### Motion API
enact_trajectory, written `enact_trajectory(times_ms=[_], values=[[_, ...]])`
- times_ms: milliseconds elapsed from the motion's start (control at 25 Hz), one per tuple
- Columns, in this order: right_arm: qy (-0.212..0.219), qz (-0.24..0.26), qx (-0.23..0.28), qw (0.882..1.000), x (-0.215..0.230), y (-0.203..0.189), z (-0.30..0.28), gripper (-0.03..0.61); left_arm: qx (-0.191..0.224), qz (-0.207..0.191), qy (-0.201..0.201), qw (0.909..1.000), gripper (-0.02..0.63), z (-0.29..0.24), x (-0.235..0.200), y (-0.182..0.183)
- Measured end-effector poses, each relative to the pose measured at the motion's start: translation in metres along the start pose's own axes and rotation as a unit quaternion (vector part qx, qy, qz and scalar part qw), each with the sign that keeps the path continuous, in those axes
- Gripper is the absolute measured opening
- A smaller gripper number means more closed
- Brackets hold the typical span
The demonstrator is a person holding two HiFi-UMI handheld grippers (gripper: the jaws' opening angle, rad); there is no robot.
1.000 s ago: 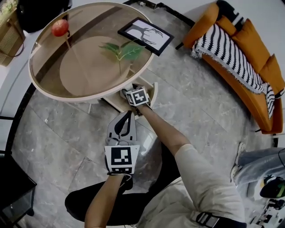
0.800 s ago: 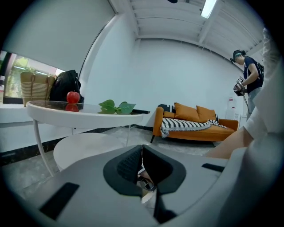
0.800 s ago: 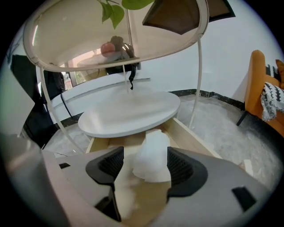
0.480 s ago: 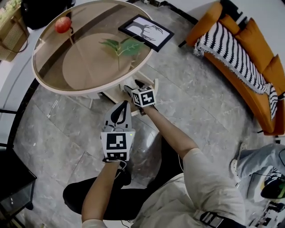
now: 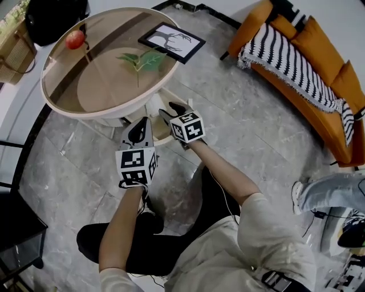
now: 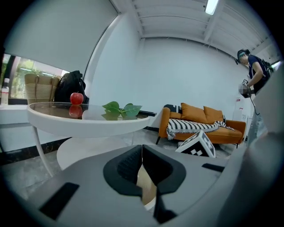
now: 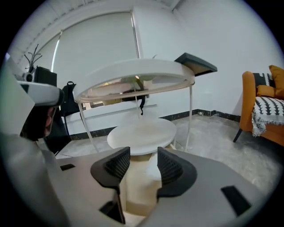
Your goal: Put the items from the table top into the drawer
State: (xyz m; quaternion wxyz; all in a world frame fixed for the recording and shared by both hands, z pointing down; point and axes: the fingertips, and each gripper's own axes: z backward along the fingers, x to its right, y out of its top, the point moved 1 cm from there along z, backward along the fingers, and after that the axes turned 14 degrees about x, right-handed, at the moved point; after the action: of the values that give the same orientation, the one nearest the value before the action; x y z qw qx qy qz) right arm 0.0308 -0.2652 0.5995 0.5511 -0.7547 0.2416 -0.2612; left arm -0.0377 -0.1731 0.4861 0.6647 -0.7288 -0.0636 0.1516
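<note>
On the round glass-topped table (image 5: 63, 94) lie a red apple (image 5: 74, 39), a green leaf sprig (image 5: 140, 60) and a black picture frame (image 5: 171, 41) that overhangs the far edge. Under the table a pale beige drawer (image 5: 160, 136) stands open. My right gripper (image 5: 171, 112) hangs above it, its jaws closing with nothing between them. In the right gripper view (image 7: 140, 162) the drawer (image 7: 137, 190) shows through the gap. My left gripper (image 5: 140, 124) is beside it, shut and empty (image 6: 142, 159). From there I see the apple (image 6: 76, 98) and leaves (image 6: 122, 108).
An orange sofa (image 5: 319, 85) with a striped throw stands at the right. A woven basket (image 5: 14, 43) and a black bag (image 5: 54, 17) sit beyond the table. The table has a round lower shelf (image 7: 142, 131). Another person (image 6: 253, 71) stands far right, with a leg (image 5: 328, 194) at the edge.
My right gripper has lifted up out of the drawer area below the table. My left gripper has stayed about where it was.
</note>
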Motion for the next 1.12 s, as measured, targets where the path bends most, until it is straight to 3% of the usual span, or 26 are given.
enact_trajectory(times_ms=[280, 520, 720, 920, 1120], values=[[-0.012, -0.013, 0.053, 0.998, 0.007, 0.034, 0.054, 0.053, 0.002, 0.000, 0.000, 1.0000, 0.021, 0.004, 0.012, 0.003], [0.005, -0.035, 0.077, 0.996, 0.003, 0.061, 0.078, 0.041, 0.008, -0.004, 0.013, 0.9999, 0.021, 0.009, 0.022, 0.011], [0.025, -0.020, 0.115, 0.993, -0.013, 0.105, 0.078, 0.041, 0.030, -0.008, 0.020, 0.9993, 0.021, 0.014, 0.028, 0.029], [0.029, 0.000, 0.140, 0.990, -0.029, 0.156, 0.059, 0.041, 0.061, -0.029, 0.020, 0.9975, 0.021, 0.019, 0.028, 0.061], [0.034, 0.028, 0.125, 0.991, -0.047, 0.187, 0.024, 0.042, 0.073, -0.023, 0.036, 0.9964, 0.021, 0.018, 0.013, 0.077]])
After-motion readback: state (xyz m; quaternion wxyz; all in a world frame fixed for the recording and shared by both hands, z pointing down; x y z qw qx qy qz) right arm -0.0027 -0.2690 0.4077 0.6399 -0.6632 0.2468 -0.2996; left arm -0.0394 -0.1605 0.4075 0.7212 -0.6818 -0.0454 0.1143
